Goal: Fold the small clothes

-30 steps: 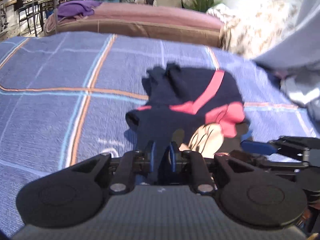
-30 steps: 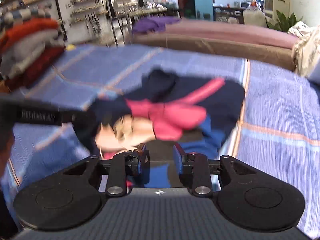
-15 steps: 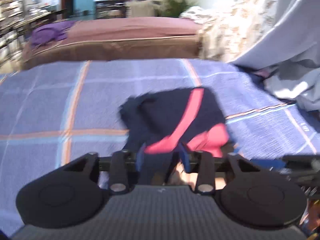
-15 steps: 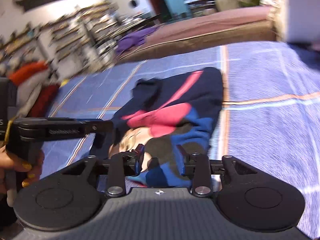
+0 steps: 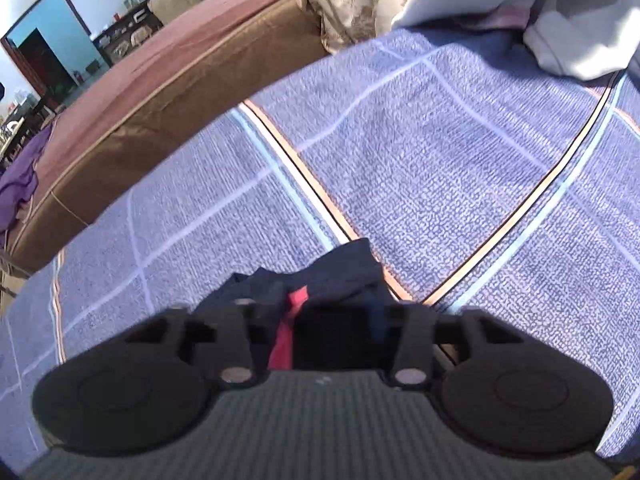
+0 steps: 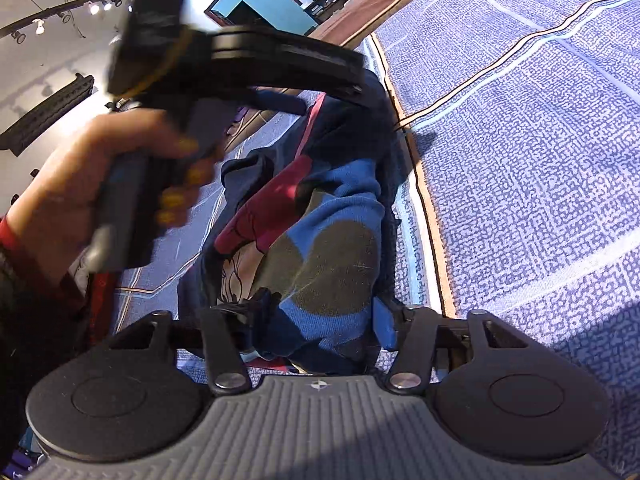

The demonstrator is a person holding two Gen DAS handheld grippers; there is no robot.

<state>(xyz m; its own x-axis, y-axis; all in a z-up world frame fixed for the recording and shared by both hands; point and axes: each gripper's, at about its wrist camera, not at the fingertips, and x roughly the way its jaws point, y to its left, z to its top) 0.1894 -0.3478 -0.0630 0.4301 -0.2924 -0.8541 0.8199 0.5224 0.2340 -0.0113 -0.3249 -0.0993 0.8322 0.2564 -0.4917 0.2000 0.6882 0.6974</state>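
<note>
A small navy garment (image 6: pixel 332 264) with red and blue patches and a cartoon print lies bunched on the blue checked bedspread (image 6: pixel 540 184). My right gripper (image 6: pixel 322 316) stands open at its near end, with the blue and grey part of the cloth loose between the fingers. My left gripper (image 5: pixel 326 312), held by a hand (image 6: pixel 72 200), reaches over to the garment's far edge by the orange stripe. Its jaws are closing, still apart, with a navy fold and a red strip (image 5: pixel 288 320) between them. In the right wrist view its tip (image 6: pixel 360 80) sits at the cloth's top edge.
A brown and pink mattress (image 5: pixel 168 92) borders the bedspread at the back. Grey and floral fabrics (image 5: pixel 568 36) are heaped at the far right corner. A purple cloth (image 5: pixel 16 188) lies at the left. Bare bedspread spreads out to the right of the garment.
My left gripper let go of the near edge, swung quickly to the right and rolled, and now sits at the garment's far side. The right gripper opened, rolled and sank a little.
</note>
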